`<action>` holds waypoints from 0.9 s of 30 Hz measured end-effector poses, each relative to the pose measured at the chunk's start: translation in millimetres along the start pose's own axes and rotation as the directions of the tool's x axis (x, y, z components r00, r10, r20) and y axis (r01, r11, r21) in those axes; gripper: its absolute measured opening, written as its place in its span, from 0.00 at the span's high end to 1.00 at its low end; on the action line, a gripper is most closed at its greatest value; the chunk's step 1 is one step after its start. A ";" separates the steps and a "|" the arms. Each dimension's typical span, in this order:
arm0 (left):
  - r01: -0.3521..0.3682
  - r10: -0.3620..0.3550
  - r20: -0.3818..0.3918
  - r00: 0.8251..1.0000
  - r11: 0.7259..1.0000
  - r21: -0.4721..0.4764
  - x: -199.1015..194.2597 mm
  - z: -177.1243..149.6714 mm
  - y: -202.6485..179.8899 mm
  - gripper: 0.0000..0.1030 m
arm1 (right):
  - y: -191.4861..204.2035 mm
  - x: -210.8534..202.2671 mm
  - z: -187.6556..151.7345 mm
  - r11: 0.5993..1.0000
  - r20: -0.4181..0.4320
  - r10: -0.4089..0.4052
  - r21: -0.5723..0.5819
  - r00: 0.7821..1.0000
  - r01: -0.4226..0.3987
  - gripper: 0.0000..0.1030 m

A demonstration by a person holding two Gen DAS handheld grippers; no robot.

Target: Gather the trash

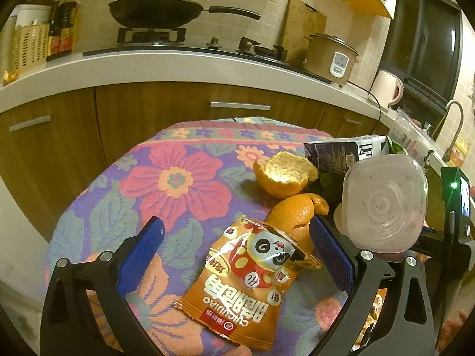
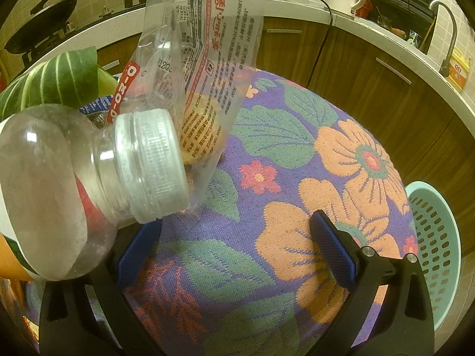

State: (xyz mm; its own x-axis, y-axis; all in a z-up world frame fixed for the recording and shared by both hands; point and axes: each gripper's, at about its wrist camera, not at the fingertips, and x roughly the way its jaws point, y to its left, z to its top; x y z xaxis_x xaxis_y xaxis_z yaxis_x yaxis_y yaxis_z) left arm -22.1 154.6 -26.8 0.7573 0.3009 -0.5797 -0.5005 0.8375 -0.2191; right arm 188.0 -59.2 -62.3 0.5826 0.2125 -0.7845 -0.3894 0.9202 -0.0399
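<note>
Left wrist view: the left tool (image 1: 236, 244) stands wide open around the orange snack bag (image 1: 252, 281) lying on the table (image 1: 124, 184); closing comes next, I judge. Right wrist view: the right tool (image 2: 234, 237) is open and empty, the plastic bottle (image 2: 89, 184) beside it, the green basket (image 2: 436, 237) near.

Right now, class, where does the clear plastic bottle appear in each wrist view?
Left wrist view: the clear plastic bottle shows base-on at right, beyond the orange peels.
Right wrist view: the bottle fills the left, cap forward.
Shared landmark: the floral cloth.
</note>
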 end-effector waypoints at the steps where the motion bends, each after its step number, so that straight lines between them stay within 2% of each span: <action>1: 0.000 0.000 0.001 1.000 1.000 0.004 0.1 0.5 -0.8 0.08 | -0.4 0.1 0.3 1.000 0.000 0.000 0.000 1.000 0.000 0.07; 27: 0.024 -0.025 0.007 1.000 0.999 0.026 -2.8 -0.7 -4.7 0.08 | 3.6 -1.6 -2.0 1.000 -0.001 -0.004 0.007 1.000 0.004 0.07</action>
State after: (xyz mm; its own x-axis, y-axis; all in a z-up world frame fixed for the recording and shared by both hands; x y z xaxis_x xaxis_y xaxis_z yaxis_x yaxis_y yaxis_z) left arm -22.1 149.5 -24.7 0.7721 0.2832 -0.5689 -0.4708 0.8562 -0.2129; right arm 184.2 -56.9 -62.4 0.5833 0.2081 -0.7852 -0.3816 0.9235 -0.0387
